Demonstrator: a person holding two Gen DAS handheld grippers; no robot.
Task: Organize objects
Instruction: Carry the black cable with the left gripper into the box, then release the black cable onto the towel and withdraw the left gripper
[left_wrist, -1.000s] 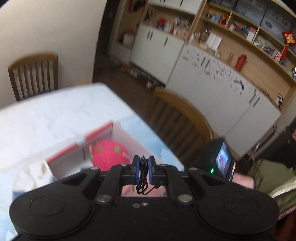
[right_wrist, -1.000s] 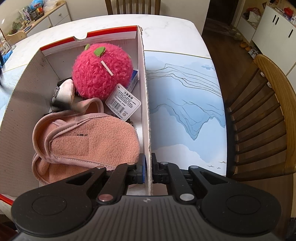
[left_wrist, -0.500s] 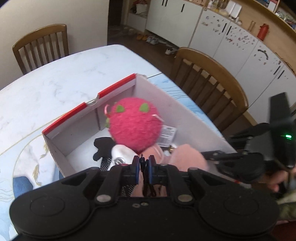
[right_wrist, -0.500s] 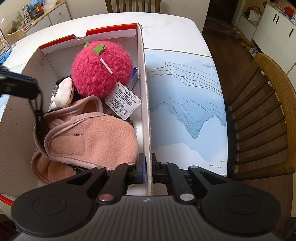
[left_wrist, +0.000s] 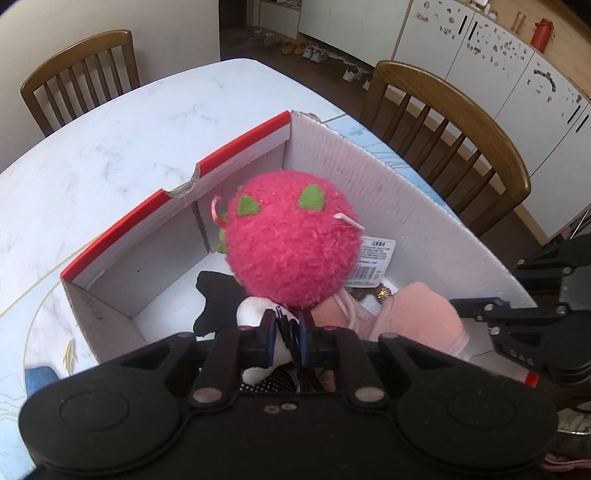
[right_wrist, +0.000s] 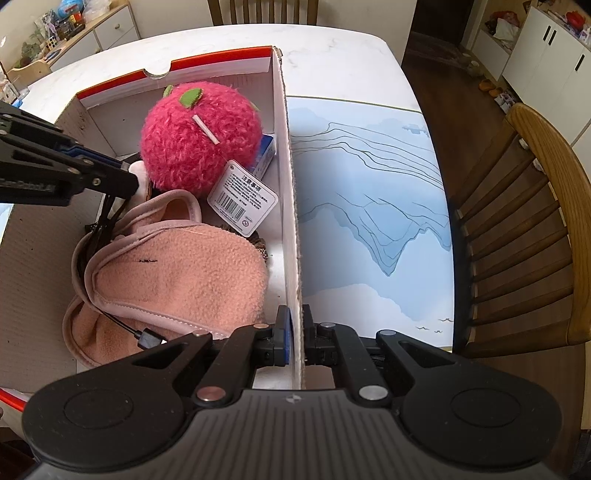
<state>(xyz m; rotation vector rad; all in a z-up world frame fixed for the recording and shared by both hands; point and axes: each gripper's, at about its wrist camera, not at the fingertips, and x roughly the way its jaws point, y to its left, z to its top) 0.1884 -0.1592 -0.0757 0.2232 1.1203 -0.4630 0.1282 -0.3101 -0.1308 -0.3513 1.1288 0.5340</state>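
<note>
Marble table (left_wrist: 110, 147), box (right_wrist: 291, 229) in right jaws, left jaws nipping half-hidden black cable (left_wrist: 290, 328).

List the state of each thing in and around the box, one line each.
Cardboard box: open-topped, its right wall clamped.
Right gripper: shut on the cardboard box.
Left gripper: jaws just opening, black cable between them.
Black cable: dangling into the box from the left gripper.
Red plush ball: resting in the box, tag attached.
Pink fleece slipper: lying in the box.
</note>
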